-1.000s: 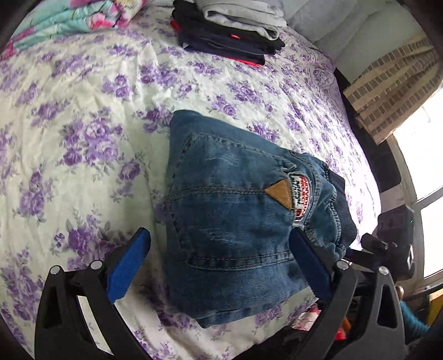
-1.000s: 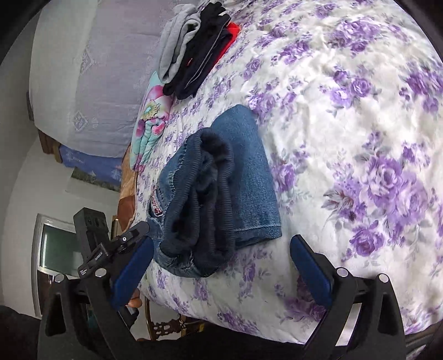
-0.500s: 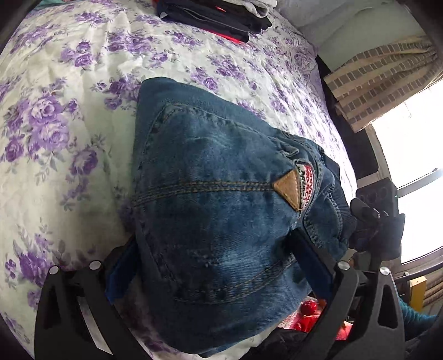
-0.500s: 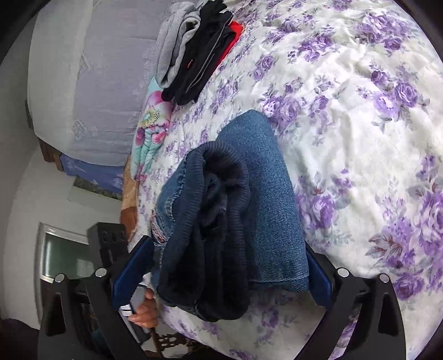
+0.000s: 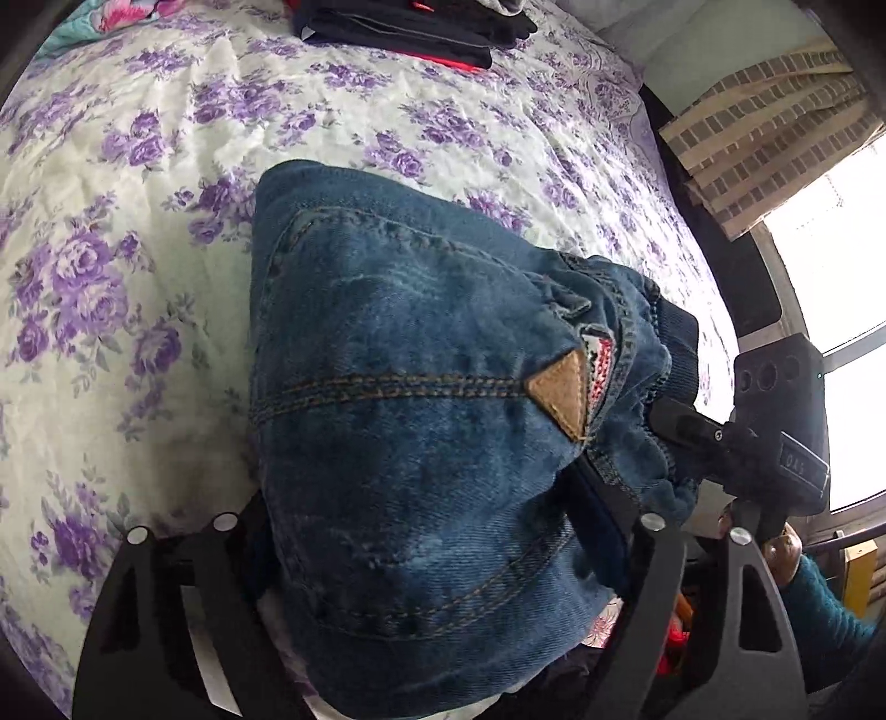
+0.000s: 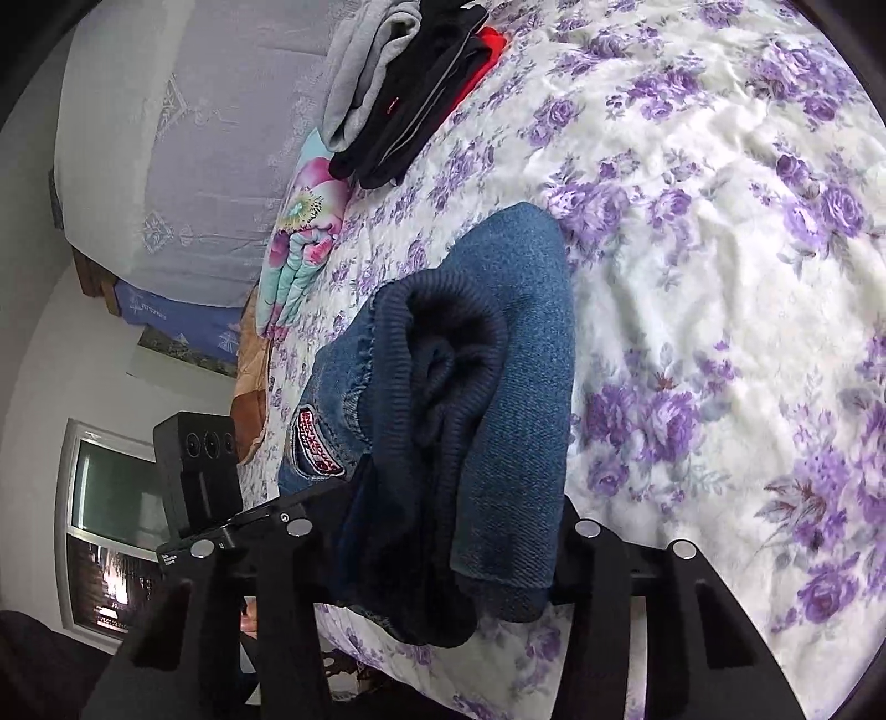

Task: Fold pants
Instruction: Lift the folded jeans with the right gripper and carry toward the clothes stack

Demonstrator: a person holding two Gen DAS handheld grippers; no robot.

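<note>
The folded blue jeans [image 5: 410, 421] lie on the flowered bedspread [image 5: 111, 232], with a tan triangle patch and a ribbed dark waistband at the right. My left gripper [image 5: 426, 531] is shut on the near end of the bundle, its fingers pressed into both sides. My right gripper [image 6: 454, 531] is shut on the waistband end of the jeans [image 6: 498, 354]. The right gripper's body also shows at the right of the left wrist view [image 5: 775, 421]. The pads of both grippers are mostly hidden by denim.
A stack of folded dark and grey clothes [image 6: 410, 83] sits at the far side of the bed, also in the left wrist view [image 5: 410, 27]. A flowered pillow [image 6: 304, 243] lies near the bed edge. A curtain [image 5: 775, 133] and window are at right.
Both grippers moved forward around the folded jeans and closed on them from opposite ends. One second ago both were open and short of the bundle.
</note>
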